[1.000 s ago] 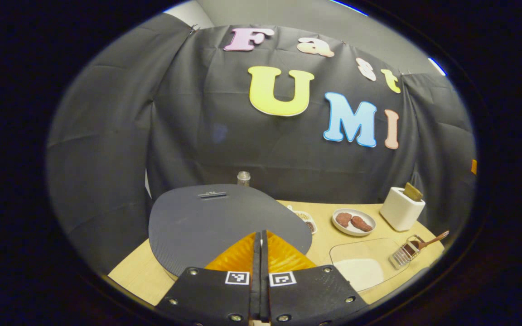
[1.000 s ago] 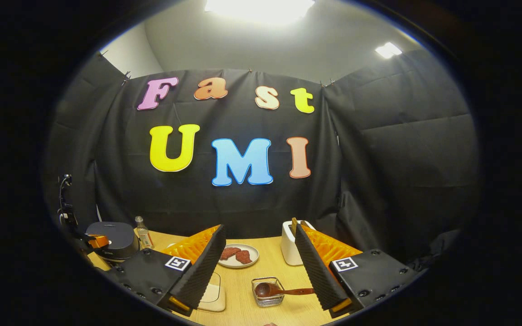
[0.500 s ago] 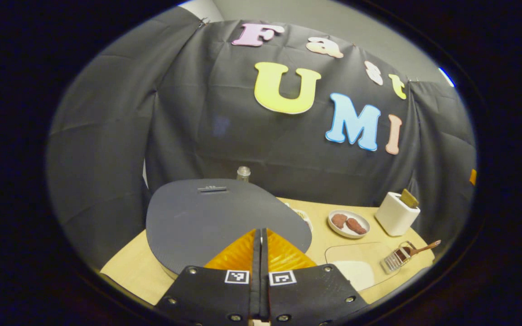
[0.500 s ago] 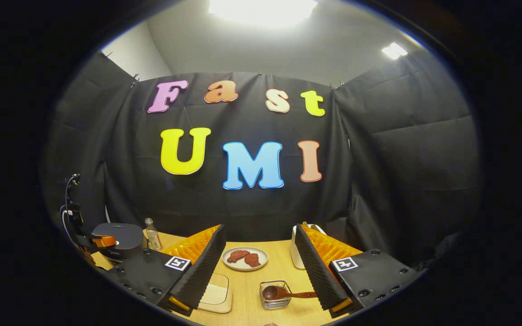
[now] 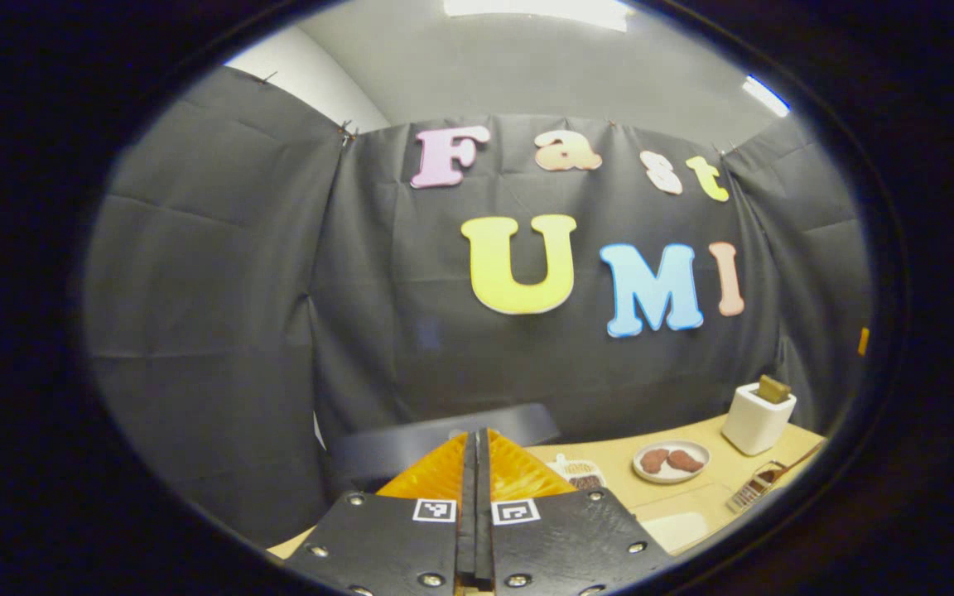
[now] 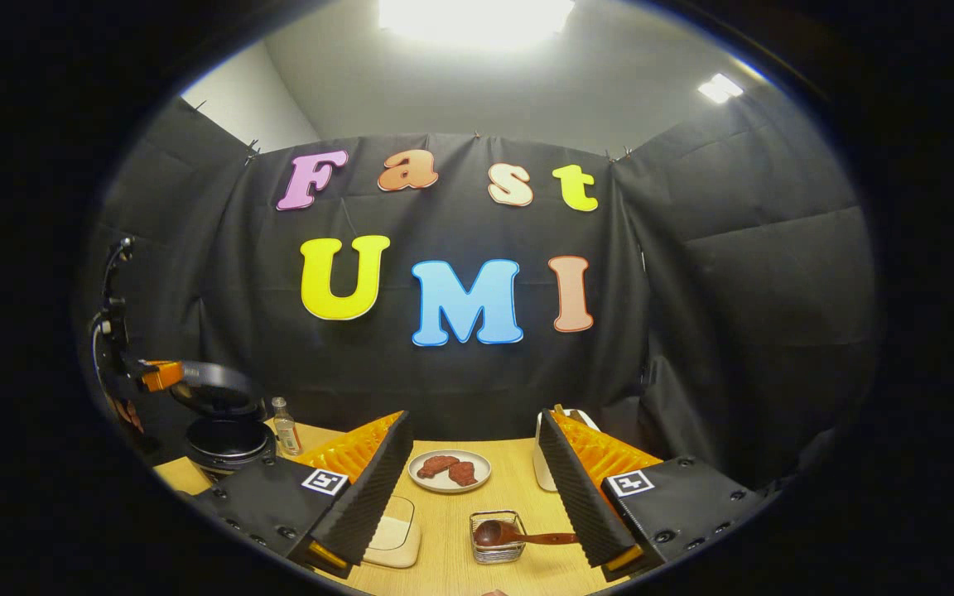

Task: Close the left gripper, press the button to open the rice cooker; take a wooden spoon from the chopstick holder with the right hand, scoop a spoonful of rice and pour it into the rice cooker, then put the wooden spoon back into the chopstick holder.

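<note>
In the right gripper view the dark rice cooker stands at the table's left with its lid swung up. My left gripper hovers at the lid's raised edge. In the left gripper view that gripper is shut on nothing, and the lid's edge shows just behind its tips. My right gripper is open and empty above the table's near side. Below it the wooden spoon lies with its bowl in the wire chopstick holder. A shallow dish of rice sits left of the holder.
A white plate with two brown pieces sits mid-table. A white box with a wooden piece in it stands behind my right finger. A small bottle stands beside the cooker. Black cloth walls close in the wooden table.
The cooker's lid has sprung up from flat to open. My left gripper, still shut, has risen and tilted upward with it. The right gripper has barely shifted.
</note>
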Demonstrator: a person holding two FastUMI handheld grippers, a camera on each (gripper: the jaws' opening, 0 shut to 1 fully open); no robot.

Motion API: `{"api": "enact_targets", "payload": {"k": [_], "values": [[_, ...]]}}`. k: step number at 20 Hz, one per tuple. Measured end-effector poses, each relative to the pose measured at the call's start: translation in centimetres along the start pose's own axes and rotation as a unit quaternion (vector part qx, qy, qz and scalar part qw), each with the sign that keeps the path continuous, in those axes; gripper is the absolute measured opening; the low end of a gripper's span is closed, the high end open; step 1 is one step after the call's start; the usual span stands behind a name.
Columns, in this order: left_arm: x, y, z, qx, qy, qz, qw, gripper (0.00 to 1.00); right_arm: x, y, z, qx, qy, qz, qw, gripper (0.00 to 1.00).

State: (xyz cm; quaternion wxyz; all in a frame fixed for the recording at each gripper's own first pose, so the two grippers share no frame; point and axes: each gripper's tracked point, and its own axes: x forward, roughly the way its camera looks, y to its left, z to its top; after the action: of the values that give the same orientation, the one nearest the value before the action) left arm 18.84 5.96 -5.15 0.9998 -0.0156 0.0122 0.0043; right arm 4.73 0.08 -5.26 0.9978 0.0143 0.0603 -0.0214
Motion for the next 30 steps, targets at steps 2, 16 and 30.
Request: {"api": "enact_targets", "payload": {"k": [2, 16, 30], "values": [[-1.9, 0.3, 3.0, -0.007, -0.025, 0.003, 1.0, 0.05, 0.3, -0.5, -0.7, 0.003, 0.003, 0.003, 1.0, 0.98], [-11.4, 1.1, 11.8, 0.01, -0.089, 0.044, 0.995, 0.83, 3.2, -7.1, -11.4, 0.03, 0.069, -0.021, 0.997, 0.98], [-14.6, -0.1, 12.5, 0.068, -0.069, 0.061, 0.993, 0.85, 4.1, -9.2, -22.8, 0.165, 0.174, -0.057, 0.969, 0.98]]}}
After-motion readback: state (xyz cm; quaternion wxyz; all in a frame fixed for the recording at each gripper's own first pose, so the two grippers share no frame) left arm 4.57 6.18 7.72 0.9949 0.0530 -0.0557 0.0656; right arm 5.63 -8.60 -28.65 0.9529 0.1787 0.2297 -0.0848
